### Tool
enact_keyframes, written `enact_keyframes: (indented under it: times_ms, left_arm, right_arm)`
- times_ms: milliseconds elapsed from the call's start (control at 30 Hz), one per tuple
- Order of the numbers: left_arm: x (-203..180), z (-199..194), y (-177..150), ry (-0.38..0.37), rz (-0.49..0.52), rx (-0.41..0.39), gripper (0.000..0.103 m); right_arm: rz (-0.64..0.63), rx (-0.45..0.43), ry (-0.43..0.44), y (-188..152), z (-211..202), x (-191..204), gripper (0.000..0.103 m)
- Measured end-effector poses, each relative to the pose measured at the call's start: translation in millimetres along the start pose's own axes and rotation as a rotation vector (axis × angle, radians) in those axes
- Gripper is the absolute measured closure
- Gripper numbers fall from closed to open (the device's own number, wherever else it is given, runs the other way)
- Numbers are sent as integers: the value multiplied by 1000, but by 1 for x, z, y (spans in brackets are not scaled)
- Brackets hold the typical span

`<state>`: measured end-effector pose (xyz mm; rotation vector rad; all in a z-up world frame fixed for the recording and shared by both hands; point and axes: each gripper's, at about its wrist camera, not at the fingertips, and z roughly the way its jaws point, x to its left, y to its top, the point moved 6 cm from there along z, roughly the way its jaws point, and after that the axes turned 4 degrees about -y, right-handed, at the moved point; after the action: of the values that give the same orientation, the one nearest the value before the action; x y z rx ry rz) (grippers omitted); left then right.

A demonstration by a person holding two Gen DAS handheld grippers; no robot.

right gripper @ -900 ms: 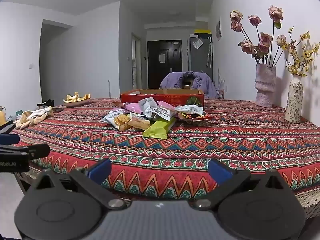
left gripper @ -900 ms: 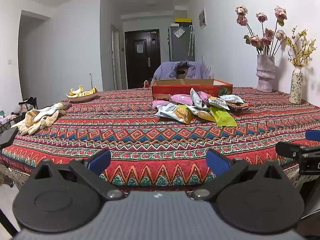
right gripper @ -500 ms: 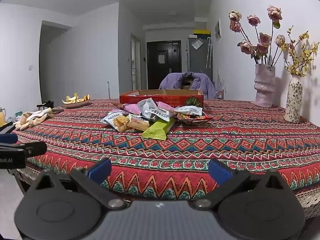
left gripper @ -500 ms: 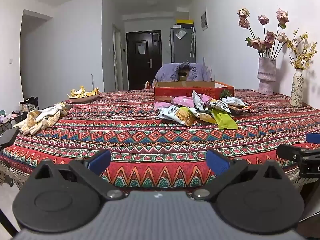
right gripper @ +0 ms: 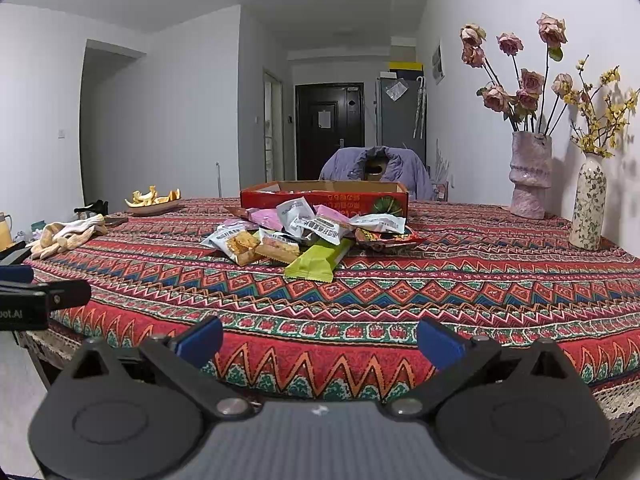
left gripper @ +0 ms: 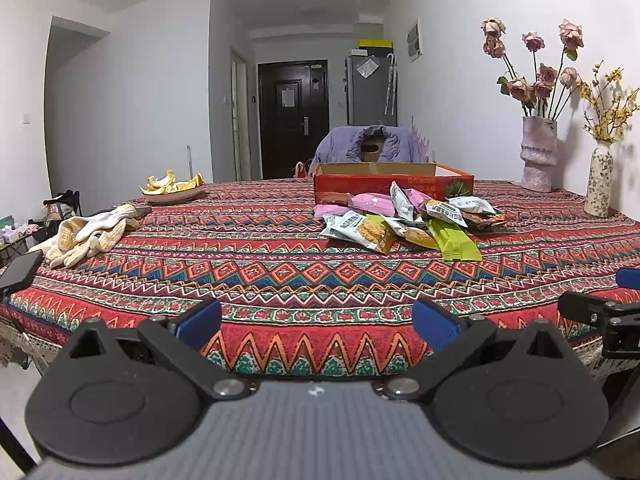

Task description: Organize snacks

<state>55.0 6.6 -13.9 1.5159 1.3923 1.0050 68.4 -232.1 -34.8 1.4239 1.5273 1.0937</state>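
Left gripper [left gripper: 316, 322] and right gripper [right gripper: 320, 338], both spread wide and empty, at the near edge of a red patterned tablecloth [right gripper: 400, 292]; loose pile of foil snack packets [right gripper: 308, 232] farther off, before a shallow red cardboard box [right gripper: 324, 196].

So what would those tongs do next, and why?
Probably move the right tongs forward toward the green packet, the pile's nearest piece. Both tongs are open and empty, short of the table edge, and every snack lies outside the red box.
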Motion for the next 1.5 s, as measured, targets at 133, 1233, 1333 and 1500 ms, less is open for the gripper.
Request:
enact_keyframes:
  times_ms: [133, 1233, 1333, 1500]
  left_arm:
    - [0, 0, 1, 0, 3, -4, 0]
    - [1, -2, 1, 16, 14, -12, 0]
    - [1, -2, 1, 19, 20, -15, 0]
    - [1, -1, 1, 24, 28, -16, 0]
  right_arm:
    - [-7, -3, -3, 0, -1, 0, 0]
    - [-8, -13, -16, 1, -4, -2, 0]
    - [-8, -14, -16, 1, -4, -3, 0]
    - [-12, -14, -17, 1, -4, -3, 0]
